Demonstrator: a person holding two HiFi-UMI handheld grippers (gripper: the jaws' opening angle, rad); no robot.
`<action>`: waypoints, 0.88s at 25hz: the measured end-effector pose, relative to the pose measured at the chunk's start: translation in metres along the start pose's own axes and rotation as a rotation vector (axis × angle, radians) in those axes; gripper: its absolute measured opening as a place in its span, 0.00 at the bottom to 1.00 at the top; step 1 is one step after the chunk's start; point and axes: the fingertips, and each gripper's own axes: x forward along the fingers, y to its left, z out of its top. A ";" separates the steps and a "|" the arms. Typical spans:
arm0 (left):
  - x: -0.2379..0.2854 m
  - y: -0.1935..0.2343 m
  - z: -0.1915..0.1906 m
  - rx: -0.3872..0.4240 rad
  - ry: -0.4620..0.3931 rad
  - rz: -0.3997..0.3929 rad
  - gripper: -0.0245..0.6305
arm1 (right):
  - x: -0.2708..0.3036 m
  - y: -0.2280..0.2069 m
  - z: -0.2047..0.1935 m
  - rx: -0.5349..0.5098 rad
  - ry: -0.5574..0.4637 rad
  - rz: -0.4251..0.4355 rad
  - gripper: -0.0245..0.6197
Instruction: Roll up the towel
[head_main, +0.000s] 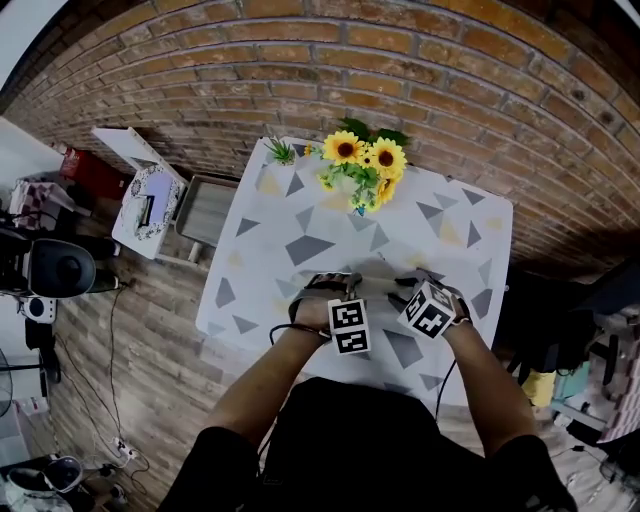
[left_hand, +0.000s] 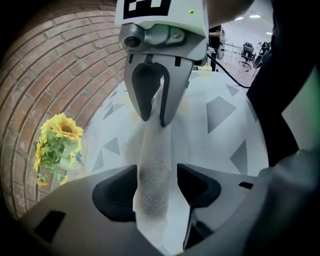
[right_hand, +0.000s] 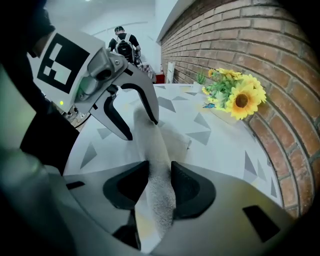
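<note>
A white towel (left_hand: 155, 160), rolled into a narrow strip, lies across the near part of the patterned table (head_main: 300, 215). In the left gripper view it runs between the jaws of my left gripper (left_hand: 156, 175). Those jaws stand open, with a gap on the strip's right side. My right gripper (right_hand: 160, 175) is shut on the towel (right_hand: 159, 150), its pads pinching the other end. Each gripper view shows the other gripper at the strip's far end: the right gripper (left_hand: 155, 112) tight round it, the left gripper (right_hand: 137, 122) spread wide. In the head view both grippers are close together near the table's front edge.
A pot of sunflowers (head_main: 362, 165) stands at the table's far edge, against the brick wall (head_main: 400, 60). A white side unit (head_main: 150, 195) and a grey tray (head_main: 205, 210) sit on the wooden floor to the left. Cables lie on the floor at lower left.
</note>
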 end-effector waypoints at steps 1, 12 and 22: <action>0.002 0.003 0.000 0.001 0.005 0.002 0.42 | 0.000 -0.004 0.000 0.004 -0.003 -0.009 0.28; 0.009 0.028 -0.007 -0.065 0.002 -0.074 0.39 | 0.004 -0.034 0.009 0.016 -0.018 -0.034 0.26; 0.008 0.021 -0.014 -0.081 -0.012 -0.170 0.21 | 0.001 -0.019 0.014 -0.156 -0.019 -0.063 0.41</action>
